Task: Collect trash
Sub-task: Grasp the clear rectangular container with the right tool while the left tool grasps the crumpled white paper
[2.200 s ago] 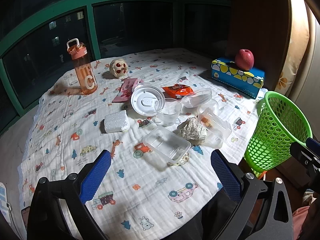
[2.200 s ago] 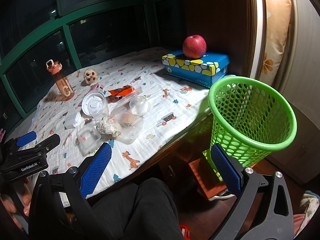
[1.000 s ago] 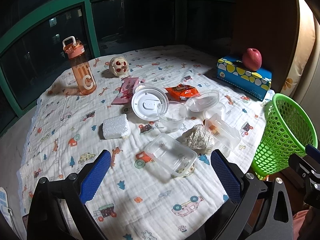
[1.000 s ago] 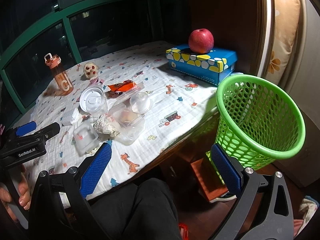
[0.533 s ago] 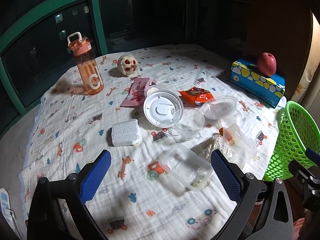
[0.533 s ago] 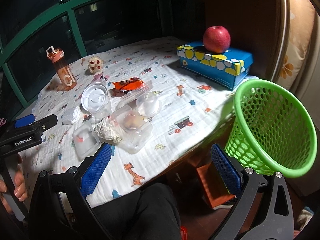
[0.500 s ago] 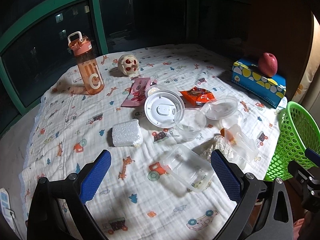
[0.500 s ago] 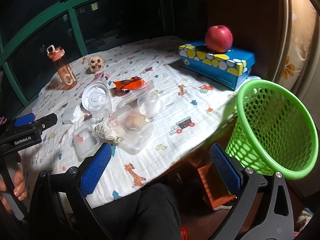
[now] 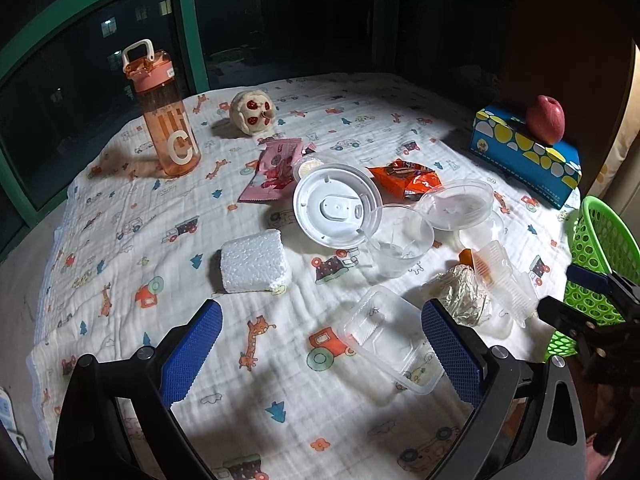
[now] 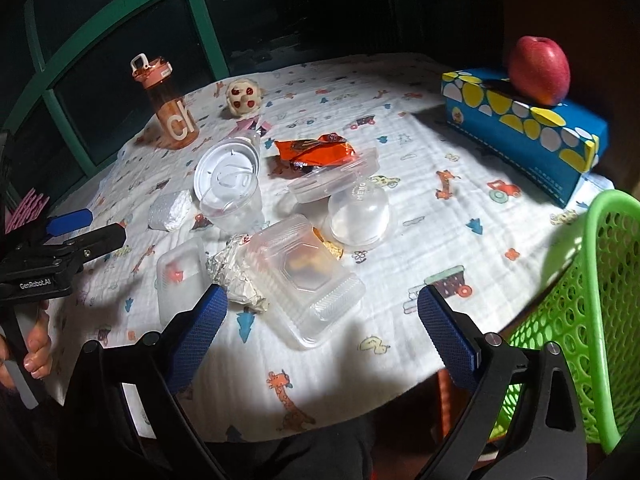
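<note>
Left hand-held gripper: spread wide, empty, above the table.
Right hand-held gripper: spread wide, empty.
Clear tray: nearest, beside crumpled foil.
Lidded box: contents blurred.
Green basket: at the table's edge, cut off.
Orange wrapper: farther, partly hidden.

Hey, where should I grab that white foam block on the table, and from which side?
Grip the foam block across its two short sides, coming down from above. It lies flat and apart from the other trash, so both fingers of the open left gripper probably fit around it.
</note>
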The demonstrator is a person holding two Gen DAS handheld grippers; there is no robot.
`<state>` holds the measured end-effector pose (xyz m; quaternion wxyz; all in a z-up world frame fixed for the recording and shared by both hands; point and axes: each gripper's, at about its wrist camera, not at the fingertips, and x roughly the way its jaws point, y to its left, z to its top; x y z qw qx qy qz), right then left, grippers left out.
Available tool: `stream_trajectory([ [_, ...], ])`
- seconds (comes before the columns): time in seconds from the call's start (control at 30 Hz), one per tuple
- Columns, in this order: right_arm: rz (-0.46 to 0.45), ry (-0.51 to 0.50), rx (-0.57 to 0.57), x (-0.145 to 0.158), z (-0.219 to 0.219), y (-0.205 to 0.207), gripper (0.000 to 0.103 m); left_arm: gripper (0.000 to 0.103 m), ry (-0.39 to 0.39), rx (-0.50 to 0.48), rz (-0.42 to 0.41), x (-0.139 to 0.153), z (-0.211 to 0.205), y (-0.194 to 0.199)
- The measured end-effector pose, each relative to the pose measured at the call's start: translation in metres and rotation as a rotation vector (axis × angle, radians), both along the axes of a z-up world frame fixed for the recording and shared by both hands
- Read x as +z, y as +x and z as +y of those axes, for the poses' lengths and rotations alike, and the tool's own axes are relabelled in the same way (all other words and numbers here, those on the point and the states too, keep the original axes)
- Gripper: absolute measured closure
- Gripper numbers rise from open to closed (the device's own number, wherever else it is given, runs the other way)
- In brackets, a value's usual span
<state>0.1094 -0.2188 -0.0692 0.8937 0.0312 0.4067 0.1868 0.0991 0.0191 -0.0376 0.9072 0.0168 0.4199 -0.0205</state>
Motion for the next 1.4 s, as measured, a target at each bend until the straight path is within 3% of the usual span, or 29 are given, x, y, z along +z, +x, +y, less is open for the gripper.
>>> stream_trajectory([
  [0.37, 0.069, 0.046, 0.185, -0.029, 0.005, 0.038, 0.017, 0.006, -0.079, -0.117, 0.040, -0.012, -0.008, 0.009],
  [0.53, 0.104, 0.066, 0.223, -0.036, 0.004, 0.046, 0.040, 0.006, -0.087, -0.172, 0.046, -0.013, -0.019, 0.012],
  [0.7, 0.089, 0.085, 0.205, -0.031, -0.002, 0.039, 0.043, 0.007, -0.101, -0.239, 0.057, -0.016, -0.035, 0.017],
  [0.93, 0.030, 0.086, 0.095, -0.008, -0.022, 0.020, 0.044, 0.009, -0.105, -0.336, 0.087, -0.026, -0.067, 0.028],
  [1.13, -0.013, 0.090, -0.077, 0.016, -0.066, -0.005, 0.045, 0.024, -0.064, -0.379, 0.129, -0.044, -0.093, 0.039],
  [1.3, -0.057, 0.049, -0.226, 0.028, -0.113, -0.029, 0.045, 0.047, -0.073, -0.386, 0.147, -0.054, -0.097, 0.044],
  [1.4, -0.061, 0.014, -0.311, 0.028, -0.142, -0.038, 0.045, 0.052, -0.075, -0.388, 0.133, -0.051, -0.097, 0.042],
])
